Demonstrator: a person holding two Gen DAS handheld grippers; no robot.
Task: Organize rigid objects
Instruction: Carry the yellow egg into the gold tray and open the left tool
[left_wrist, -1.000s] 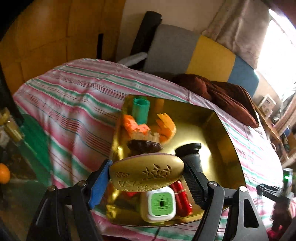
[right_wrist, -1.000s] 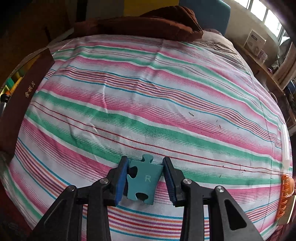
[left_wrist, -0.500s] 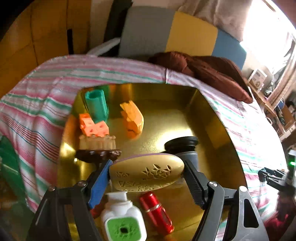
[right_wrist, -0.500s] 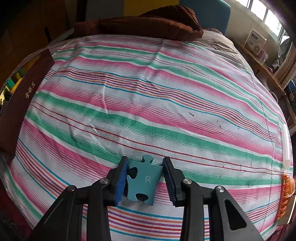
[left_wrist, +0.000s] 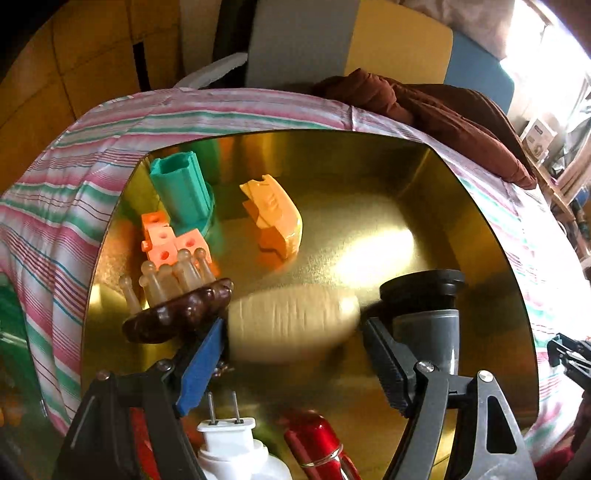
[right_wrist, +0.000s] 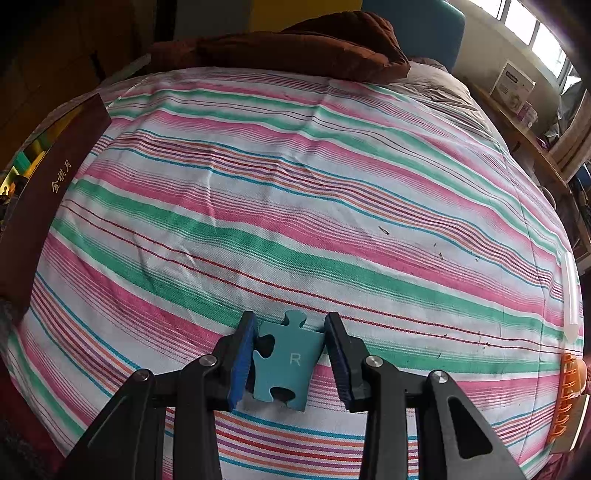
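left wrist view: our left gripper (left_wrist: 295, 332) stands open around a blurred cream oval (left_wrist: 291, 325) over the gold tray (left_wrist: 480, 229); at six o'clock in the right wrist view, our right gripper (right_wrist: 290, 354) clamps a teal puzzle piece (right_wrist: 288, 365).

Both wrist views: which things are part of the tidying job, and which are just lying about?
Job: gold box; blurred beige oval piece between the left gripper's fingers; puzzle piece in the right gripper; toys already boxed.

Lying about: brown blanket; striped sheet; headboard.
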